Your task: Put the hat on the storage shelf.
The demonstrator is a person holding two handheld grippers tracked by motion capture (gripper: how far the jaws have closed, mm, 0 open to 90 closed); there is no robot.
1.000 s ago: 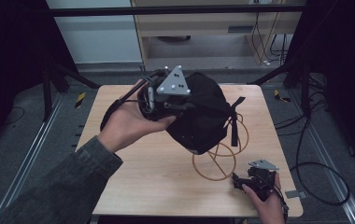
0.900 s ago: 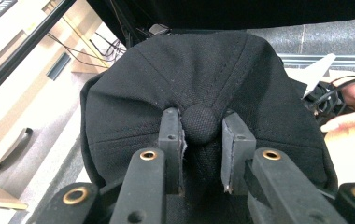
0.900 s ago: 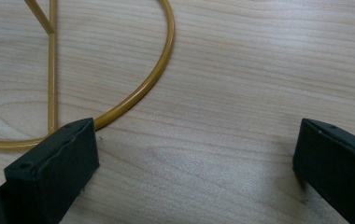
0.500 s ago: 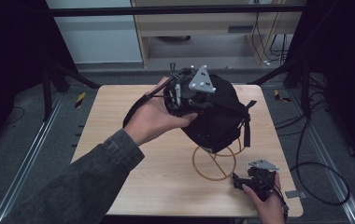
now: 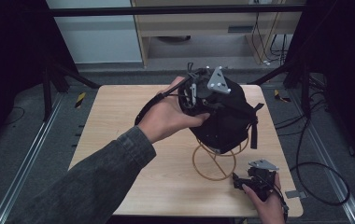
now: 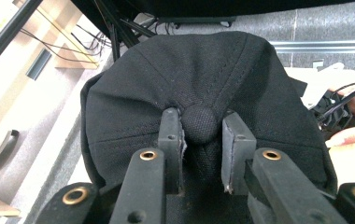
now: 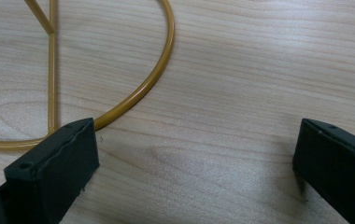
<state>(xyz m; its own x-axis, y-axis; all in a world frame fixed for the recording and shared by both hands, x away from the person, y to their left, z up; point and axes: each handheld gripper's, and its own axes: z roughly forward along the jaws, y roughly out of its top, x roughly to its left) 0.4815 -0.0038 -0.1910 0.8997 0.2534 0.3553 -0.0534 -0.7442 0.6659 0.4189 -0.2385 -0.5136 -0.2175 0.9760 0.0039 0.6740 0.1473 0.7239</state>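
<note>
Gripping the cap [image 6: 199, 93] by its top button [image 6: 200, 122], the left gripper [image 6: 200, 140] had its two pads pinched on that small knob from either side. In the high view the cap [image 5: 227, 116] hung from the left gripper [image 5: 203, 91] over the gold wire stand [image 5: 214, 161] near the table's [image 5: 119, 121] right side; its lower edge seemed to reach the stand's top, though whether it rested there could not be told.

The right gripper [image 7: 194, 154] sat low at the table's near right corner, jaws spread wide and holding nothing, one pad just beside the stand's base ring [image 7: 133, 95].

Doing this step well probably meant centring the crown over the stand's top before lowering, since a button grip lets the cap swing. Lowering straight down and slowly would have kept the light stand from tipping. Only once the crown sat evenly should the pinch have been let go. The idle right gripper could have steadied the ring if the stand slid.
</note>
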